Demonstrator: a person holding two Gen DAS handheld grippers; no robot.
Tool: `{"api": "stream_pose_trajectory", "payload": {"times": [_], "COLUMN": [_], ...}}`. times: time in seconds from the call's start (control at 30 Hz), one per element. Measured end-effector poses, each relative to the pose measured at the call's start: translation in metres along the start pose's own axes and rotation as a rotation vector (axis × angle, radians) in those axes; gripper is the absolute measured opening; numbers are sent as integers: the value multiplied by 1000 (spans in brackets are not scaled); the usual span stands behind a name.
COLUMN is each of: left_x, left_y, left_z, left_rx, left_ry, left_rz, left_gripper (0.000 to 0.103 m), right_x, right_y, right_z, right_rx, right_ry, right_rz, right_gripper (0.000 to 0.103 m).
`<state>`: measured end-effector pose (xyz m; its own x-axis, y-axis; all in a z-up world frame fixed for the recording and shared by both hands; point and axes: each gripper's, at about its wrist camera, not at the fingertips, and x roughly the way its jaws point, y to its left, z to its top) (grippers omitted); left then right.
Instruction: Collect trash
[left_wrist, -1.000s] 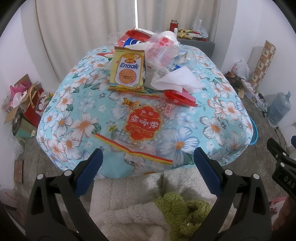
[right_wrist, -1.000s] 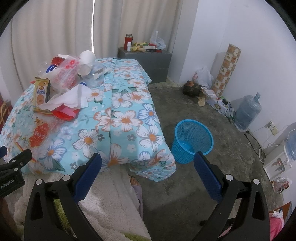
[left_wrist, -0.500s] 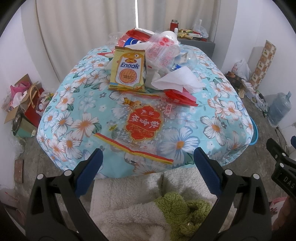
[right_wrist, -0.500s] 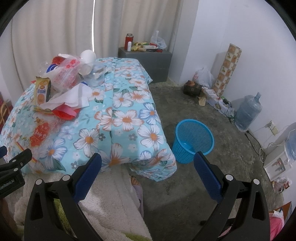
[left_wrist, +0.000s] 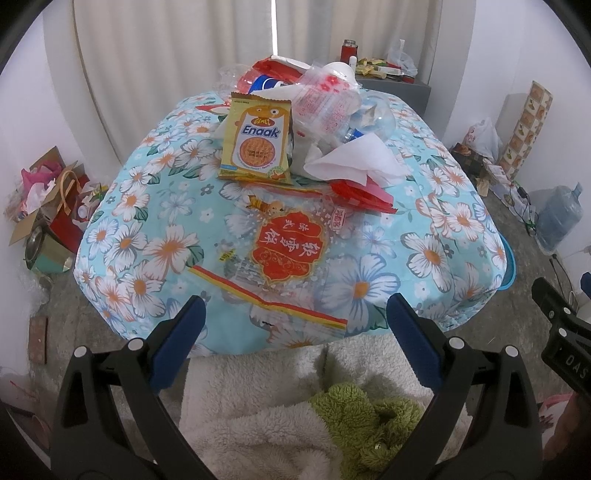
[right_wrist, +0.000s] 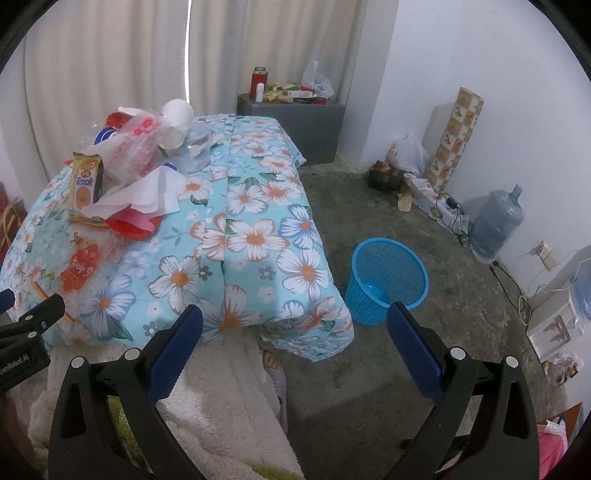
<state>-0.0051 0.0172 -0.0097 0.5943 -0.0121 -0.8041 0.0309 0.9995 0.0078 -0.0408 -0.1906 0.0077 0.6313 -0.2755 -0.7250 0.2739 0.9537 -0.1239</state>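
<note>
My left gripper is spread wide with nothing in it, hanging over the near edge of the floral-covered bench. Just ahead lies a flat clear wrapper with a red label; beyond it the trash pile: a yellow Enaak packet, white tissue, red plastic, crumpled clear bags. My right gripper is likewise agape and empty. The blue basket stands on the open concrete floor beside the bench's corner, nothing visible inside.
</note>
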Motion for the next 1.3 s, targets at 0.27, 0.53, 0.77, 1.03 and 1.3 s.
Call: {"api": "stream_pose_trajectory", "payload": {"times": [0.27, 0.53, 0.77, 1.03, 1.3], "left_x": [-1, -1, -2, -3, -11], "left_y": [-6, -7, -7, -1, 39], "left_z": [4, 4, 5, 3, 16], "left_rx": [0, -2, -4, -7, -93], "left_ry": [1, 1, 2, 5, -78], "left_rz": [1, 2, 2, 2, 72], "left_gripper": [94, 94, 94, 94, 94], "right_x": [-1, -1, 0, -1, 16], "right_y": [2, 3, 3, 11, -3], "right_z": [1, 0, 0, 2, 2], "right_rx": [-1, -4, -4, -1, 71], "right_ry": [0, -1, 0, 9, -6], "right_rz": [0, -3, -4, 6, 113], "right_gripper": [97, 97, 97, 97, 97]}}
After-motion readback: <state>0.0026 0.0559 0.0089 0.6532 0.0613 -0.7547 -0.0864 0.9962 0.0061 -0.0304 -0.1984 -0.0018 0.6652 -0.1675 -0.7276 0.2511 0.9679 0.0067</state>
